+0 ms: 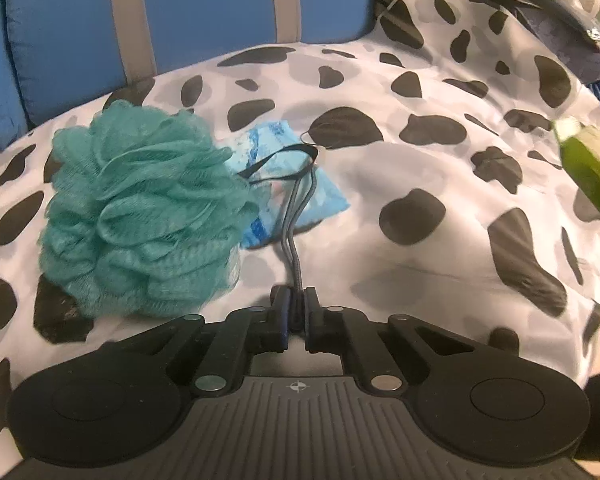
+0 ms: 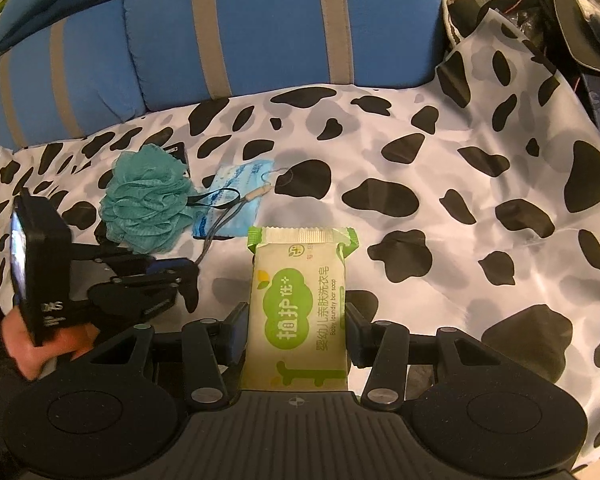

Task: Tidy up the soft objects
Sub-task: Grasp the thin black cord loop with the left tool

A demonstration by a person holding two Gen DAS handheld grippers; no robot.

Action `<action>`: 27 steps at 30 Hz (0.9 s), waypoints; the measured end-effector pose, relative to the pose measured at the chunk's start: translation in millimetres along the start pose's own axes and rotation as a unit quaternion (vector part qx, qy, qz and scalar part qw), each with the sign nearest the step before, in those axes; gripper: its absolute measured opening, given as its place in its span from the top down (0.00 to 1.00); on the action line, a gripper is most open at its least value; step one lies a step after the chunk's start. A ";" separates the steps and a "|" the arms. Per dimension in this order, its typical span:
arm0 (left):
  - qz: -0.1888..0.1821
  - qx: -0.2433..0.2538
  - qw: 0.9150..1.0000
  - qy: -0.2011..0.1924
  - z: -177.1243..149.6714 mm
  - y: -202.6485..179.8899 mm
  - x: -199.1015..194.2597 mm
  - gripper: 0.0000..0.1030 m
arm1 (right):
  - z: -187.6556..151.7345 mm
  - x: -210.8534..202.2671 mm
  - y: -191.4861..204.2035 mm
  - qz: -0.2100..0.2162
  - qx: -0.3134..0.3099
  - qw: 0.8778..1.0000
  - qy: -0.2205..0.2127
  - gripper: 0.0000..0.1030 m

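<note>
My right gripper point(image 2: 296, 330) is clamped on a wrapped soap bar point(image 2: 298, 304), pads pressing both long sides. Wrapper is pale yellow and green, reads "Baby laundry bar soap" plus Chinese characters; small logo near the top, too small to read.

My left gripper point(image 1: 296, 312) is clenched on a thin grey cord point(image 1: 294, 240), jaws nearly together with only the cord between. The cord runs up to a black strap loop point(image 1: 278, 162) lying across a light blue packet point(image 1: 296, 184). Print on the packet is too blurred to read.

A teal mesh bath sponge point(image 1: 140, 208) sits just left of the packet, touching it and hiding its left edge.

All of it lies on a white cloth with black cow spots point(image 2: 440, 240), wrinkled and draped. Behind it are blue cushions with grey stripes point(image 2: 260, 28).

From the right view, a hand point(image 2: 40, 344) holds the left gripper, mostly cut off by its body. A dark box peeks out behind the sponge; can't identify it. The far right corner is dark clutter I can't make out.
</note>
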State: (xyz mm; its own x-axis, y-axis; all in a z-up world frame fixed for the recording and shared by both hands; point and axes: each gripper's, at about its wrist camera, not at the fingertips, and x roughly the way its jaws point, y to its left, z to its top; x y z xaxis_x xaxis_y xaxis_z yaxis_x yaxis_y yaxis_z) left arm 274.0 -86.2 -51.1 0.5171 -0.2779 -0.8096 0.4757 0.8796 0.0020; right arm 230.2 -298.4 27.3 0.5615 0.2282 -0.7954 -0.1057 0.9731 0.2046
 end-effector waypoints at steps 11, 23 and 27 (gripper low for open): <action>-0.005 0.018 0.999 0.035 -41.6 18.2 -39.7 0.93 | 6.4 5.6 20.3 0.011 -0.020 1.000 0.002 0.51; 0.011 -0.013 0.997 0.070 -100.7 46.3 -101.4 0.93 | 4.6 8.9 51.0 0.026 -0.050 0.998 0.005 0.51; 0.024 -0.025 0.996 0.087 -110.0 47.8 -111.6 0.88 | 3.3 9.0 57.4 0.027 -0.057 0.998 0.003 0.51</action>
State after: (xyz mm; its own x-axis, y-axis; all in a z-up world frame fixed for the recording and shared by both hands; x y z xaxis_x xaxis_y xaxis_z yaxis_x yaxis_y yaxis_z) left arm 160.7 29.3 -25.2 0.4044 -0.1674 -0.8991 0.4156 0.9094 0.0176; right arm 231.9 -240.5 33.8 0.5481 0.2809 -0.7878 -0.2288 0.9563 0.1818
